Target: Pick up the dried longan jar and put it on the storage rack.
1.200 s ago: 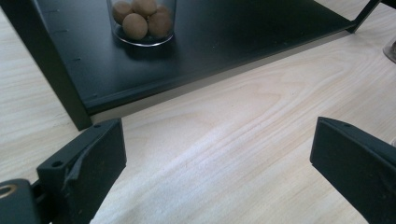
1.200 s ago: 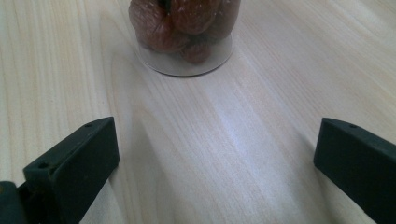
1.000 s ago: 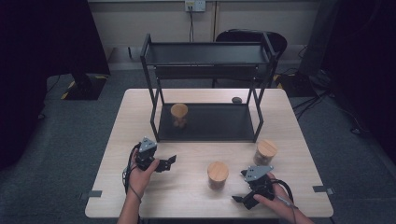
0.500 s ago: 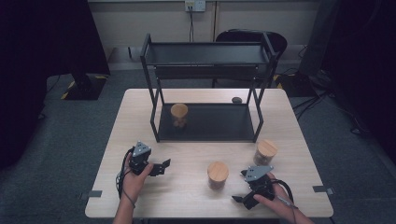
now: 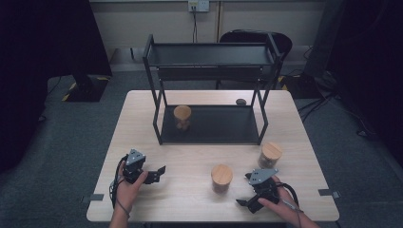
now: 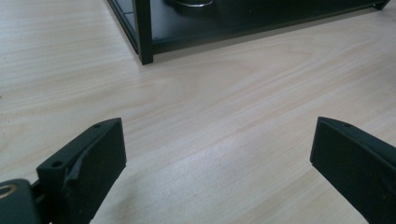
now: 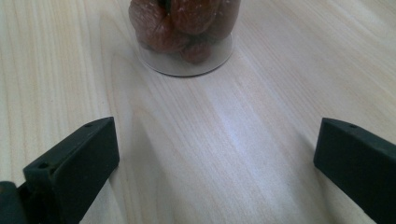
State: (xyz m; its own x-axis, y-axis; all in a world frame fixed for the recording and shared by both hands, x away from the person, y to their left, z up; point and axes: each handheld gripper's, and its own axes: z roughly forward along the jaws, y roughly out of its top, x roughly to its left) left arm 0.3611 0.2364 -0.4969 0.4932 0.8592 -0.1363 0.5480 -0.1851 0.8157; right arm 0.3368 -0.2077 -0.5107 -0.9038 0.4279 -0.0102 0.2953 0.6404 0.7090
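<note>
My right gripper [image 5: 247, 203], jaws wide and empty, faces the jar [image 5: 222, 177] before the rack [image 5: 157, 121]; a careless approach could topple it. The left gripper [image 5: 159, 172] gapes empty too.

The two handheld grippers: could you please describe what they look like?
Both the left gripper and the right gripper are black with two blocky jaws, a grey three-cornered plate on top and a trailing black cable. The person's forearms are bare, with no sleeves in view.
</note>
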